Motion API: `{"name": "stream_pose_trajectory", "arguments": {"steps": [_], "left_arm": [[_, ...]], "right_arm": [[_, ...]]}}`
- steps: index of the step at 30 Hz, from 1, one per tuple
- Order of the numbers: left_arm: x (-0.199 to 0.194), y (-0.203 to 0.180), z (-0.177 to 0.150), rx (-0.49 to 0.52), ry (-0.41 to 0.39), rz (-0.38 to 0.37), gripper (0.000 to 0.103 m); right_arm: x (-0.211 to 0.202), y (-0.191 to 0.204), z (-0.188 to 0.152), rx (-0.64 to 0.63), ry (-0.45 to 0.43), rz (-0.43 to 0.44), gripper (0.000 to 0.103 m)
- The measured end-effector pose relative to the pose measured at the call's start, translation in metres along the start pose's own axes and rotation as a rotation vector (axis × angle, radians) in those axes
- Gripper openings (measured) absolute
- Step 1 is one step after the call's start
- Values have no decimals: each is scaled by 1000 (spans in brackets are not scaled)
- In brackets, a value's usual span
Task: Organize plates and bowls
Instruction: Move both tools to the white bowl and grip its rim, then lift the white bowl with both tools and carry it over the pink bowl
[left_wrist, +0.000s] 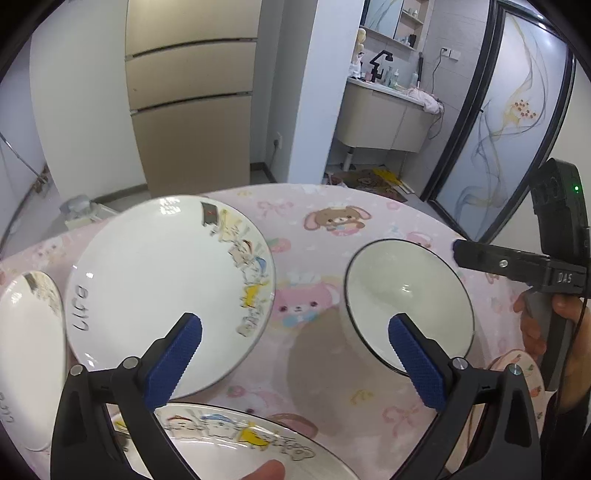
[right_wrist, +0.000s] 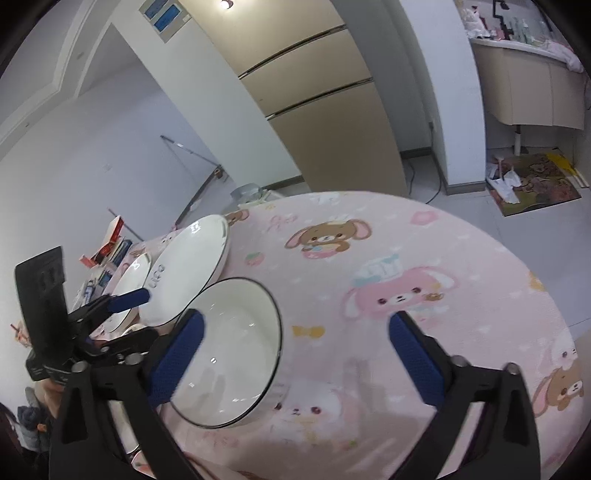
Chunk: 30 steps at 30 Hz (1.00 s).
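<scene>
A white bowl (left_wrist: 406, 299) with a dark rim stands on the pink printed tablecloth (left_wrist: 332, 221). Left of it lies a large white cartoon plate (left_wrist: 162, 288), with a second plate (left_wrist: 26, 350) at the far left and a third (left_wrist: 236, 443) under my fingers. My left gripper (left_wrist: 295, 332) hangs open above the cloth between the large plate and the bowl, gripping nothing. In the right wrist view my right gripper (right_wrist: 295, 332) is open, its left pad (right_wrist: 177, 362) above the bowl (right_wrist: 229, 350), not pressing it. The left gripper (right_wrist: 151, 313) hovers near the plates (right_wrist: 184, 269).
A small carrot-patterned dish (left_wrist: 532, 376) sits at the near right, by the person's hand (left_wrist: 535, 332). Books (right_wrist: 110, 243) lie at the table's far left end. Beyond the table's rounded edge stand a beige fridge (right_wrist: 325, 110) and a bathroom vanity (left_wrist: 384, 118).
</scene>
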<state>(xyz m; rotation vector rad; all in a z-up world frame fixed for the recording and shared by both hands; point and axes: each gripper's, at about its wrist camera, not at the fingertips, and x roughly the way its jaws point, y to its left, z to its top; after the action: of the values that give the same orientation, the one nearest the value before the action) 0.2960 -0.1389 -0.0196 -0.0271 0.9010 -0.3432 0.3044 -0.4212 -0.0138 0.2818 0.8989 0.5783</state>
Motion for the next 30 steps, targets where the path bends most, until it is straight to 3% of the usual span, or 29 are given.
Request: {"name": "stream_pose_trajectory", "arguments": {"steps": [3, 5, 7, 11, 20, 27, 30], "left_arm": [[6, -2, -2, -33, 38, -69, 81], [8, -5, -4, -34, 48, -97, 66], [9, -10, -5, -33, 50, -114, 57], [16, -10, -7, -83, 75, -165, 40], [27, -3, -9, -167, 106, -243, 39], [31, -16, -5, -99, 90, -157, 39], [37, -14, -6, -136, 121, -219, 36]], "right_arm": [[4, 1, -4, -18, 32, -3, 71], [7, 0, -7, -24, 41, -10, 50], [11, -4, -8, -14, 46, 4, 40], [16, -8, -12, -5, 57, 11, 40], [28, -5, -15, -6, 90, 41, 43], [40, -3, -20, -11, 124, 60, 43], [45, 1, -21, -33, 135, 79, 26]]}}
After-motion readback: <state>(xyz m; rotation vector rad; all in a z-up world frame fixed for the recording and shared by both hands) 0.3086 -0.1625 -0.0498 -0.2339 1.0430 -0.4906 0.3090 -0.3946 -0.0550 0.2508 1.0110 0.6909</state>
